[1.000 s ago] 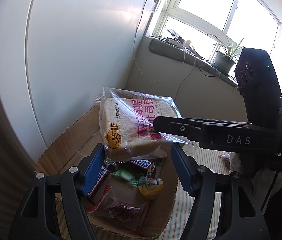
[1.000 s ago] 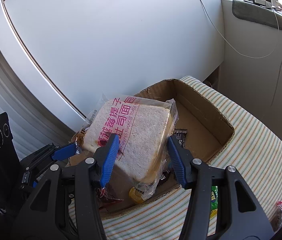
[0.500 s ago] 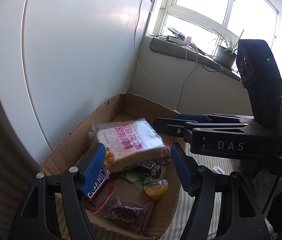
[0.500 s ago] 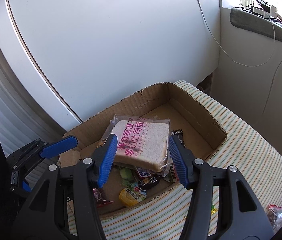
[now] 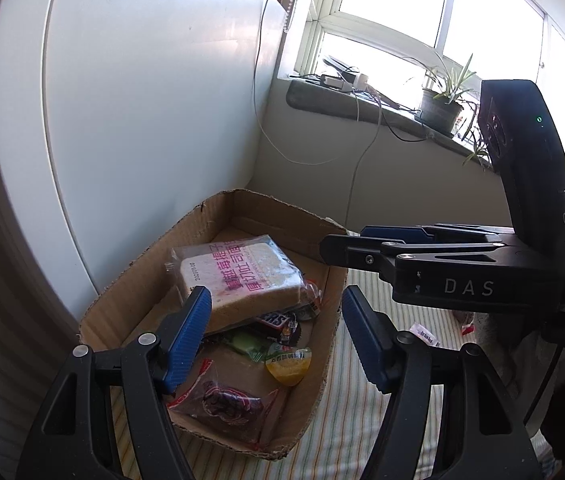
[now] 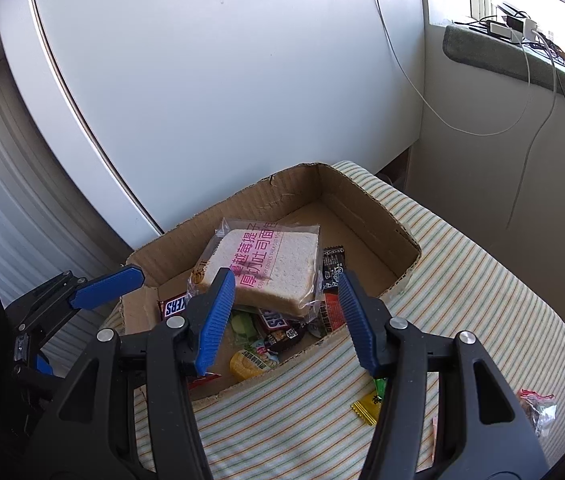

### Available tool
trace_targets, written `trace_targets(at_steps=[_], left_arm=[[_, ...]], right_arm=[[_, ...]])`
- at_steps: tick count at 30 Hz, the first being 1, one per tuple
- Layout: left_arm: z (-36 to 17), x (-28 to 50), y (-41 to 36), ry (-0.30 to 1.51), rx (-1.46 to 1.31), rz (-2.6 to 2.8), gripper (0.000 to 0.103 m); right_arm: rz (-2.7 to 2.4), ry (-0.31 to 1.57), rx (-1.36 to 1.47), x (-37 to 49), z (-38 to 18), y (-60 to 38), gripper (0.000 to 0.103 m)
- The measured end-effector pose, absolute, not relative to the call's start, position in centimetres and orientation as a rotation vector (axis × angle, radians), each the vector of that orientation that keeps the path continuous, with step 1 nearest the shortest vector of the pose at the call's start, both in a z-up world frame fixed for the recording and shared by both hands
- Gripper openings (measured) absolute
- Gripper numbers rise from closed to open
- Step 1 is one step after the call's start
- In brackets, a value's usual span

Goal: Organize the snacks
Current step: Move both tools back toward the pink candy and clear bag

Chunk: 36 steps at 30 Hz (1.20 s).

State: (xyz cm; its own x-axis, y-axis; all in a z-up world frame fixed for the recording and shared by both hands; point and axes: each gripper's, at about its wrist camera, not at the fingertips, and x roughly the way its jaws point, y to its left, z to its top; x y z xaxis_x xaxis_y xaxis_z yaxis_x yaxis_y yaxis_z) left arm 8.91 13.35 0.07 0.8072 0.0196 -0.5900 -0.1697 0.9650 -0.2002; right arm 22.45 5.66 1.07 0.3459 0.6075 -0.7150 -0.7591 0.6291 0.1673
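Now that the bread bag (image 6: pixel 260 270) lies released in the cardboard box (image 6: pixel 366 204), another snack is stowed.
A second ago it stood upright between the right gripper's (image 6: pixel 286 312) fingers; it now rests flat atop the candy bars, and that gripper has backed off, jaws spread wide, empty. Left gripper (image 5: pixel 276 336) hovers over the box's near end, jaws likewise apart, touching nothing. Loose wrappers (image 6: pixel 370 400) remain on the striped cloth (image 6: pixel 462 300).

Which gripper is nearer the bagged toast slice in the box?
Hard to call; perhaps the right. Right gripper hangs open above the bagged toast slice at the box's long side; left gripper hangs open at its end.
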Motion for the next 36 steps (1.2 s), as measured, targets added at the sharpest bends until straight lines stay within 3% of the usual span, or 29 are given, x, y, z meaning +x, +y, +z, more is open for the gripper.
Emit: trace_targets(at_steps=[9,11,13,25,28,36], left_arm=[[0.2,8.7,10.4,0.629,-0.223,0.055,0.066],[0.1,8.7,9.6,0.631,-0.22,0.038,0.068],[-0.2,8.9,8.8,0.637,-0.219,0.016,0.069],[-2.9,10.7,2.5,0.718,-0.204,-0.132,0.068],[-4.0,11.5,1.6,0.755,-0.216,-0.161,0.058],[-6.0,14.0,-1.3,0.823,-0.215,-0.213,0.052]], right_arm=[[0.821,0.785,-0.192,21.4,2.2,0.5,0.068],[0.795,0.779,-0.185,21.3,2.3,-1.1,0.082],[0.762,0.765,-0.187,21.2,2.4,-2.8,0.085],[0.577,0.794,-0.21,21.2,-0.7,-12.8,0.088],[0.54,0.816,-0.219,21.3,-2.2,-14.6,0.088],[0.514,0.888,-0.194,22.4,-5.6,-17.6,0.088]])
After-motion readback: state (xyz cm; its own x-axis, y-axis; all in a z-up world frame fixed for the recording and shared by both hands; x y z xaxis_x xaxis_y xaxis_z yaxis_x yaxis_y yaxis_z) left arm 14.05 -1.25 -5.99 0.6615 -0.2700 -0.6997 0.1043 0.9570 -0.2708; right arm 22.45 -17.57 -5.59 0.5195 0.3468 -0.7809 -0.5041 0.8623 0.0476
